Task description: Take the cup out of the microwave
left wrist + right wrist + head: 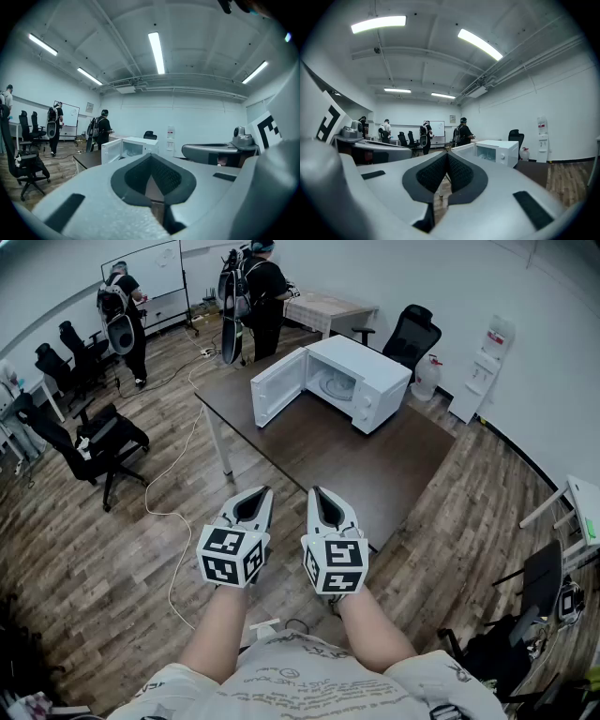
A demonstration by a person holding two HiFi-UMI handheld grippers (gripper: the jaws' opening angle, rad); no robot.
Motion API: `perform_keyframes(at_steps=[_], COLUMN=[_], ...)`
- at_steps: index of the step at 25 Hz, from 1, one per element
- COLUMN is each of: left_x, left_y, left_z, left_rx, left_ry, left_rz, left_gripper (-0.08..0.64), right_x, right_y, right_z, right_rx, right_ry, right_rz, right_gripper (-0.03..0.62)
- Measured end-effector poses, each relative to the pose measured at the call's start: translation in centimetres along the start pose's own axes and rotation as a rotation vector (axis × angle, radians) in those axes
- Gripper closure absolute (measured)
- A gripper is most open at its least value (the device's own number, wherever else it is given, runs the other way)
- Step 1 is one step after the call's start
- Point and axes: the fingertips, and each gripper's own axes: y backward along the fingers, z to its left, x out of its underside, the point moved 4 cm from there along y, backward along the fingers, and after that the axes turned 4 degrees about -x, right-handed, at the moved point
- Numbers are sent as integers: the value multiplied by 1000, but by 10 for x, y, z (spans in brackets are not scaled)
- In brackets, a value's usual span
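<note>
Fingers [164, 177] on left gripper [265, 493] and right gripper [317, 493]: shut, empty. Microwave [366, 381], twelve o'clock, door [277, 388] open (cup unseen inside). Likely risk: we arrive with jaws closed, toppling cup.

My left gripper [263, 493] and right gripper [317, 493] are side by side, close but apart, at the near corner of the table [394, 465], with the fingers [253, 509] aimed toward the microwave [375, 381]. The microwave stands on the table's far part, its door [277, 388] swung open to the left. Behind it, off the table, is an office chair [412, 332], and to the right of that a water dispenser [489, 357] by the wall. A smaller table [328, 307] stands farther back, with a person [262, 296] just left of it. Far left, another person [127, 320] stands before a whiteboard [150, 273]. Left of my table, a second chair [103, 442] sits on the floor, where a cable [178, 474] trails.
</note>
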Motion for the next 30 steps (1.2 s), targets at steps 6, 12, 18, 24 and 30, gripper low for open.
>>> perform_keyframes(at_steps=[6,12,18,24,30], left_x=[-2,-5,-9,-4,-8], left_y=[1,-3,-8,-12,-22], left_z=[14,34,60,77,77], left_rx=[7,21,55,89,104], left_ry=[-13,-12,-31,-32,-71], left_rz=[-15,-32,-41,-23,-24], left_gripper=[548,548,548,548,548], right_x=[-2,-7,-8,-3,-5], right_y=[-14,-31,-55,-66,-77], right_z=[6,18,30,36,30], right_rx=[16,11,45,83,108], right_ry=[-52,-46,-44,-40,-33], right_rz=[-14,-25,-27,-23,-23], right_gripper=[581,580,580,580,580])
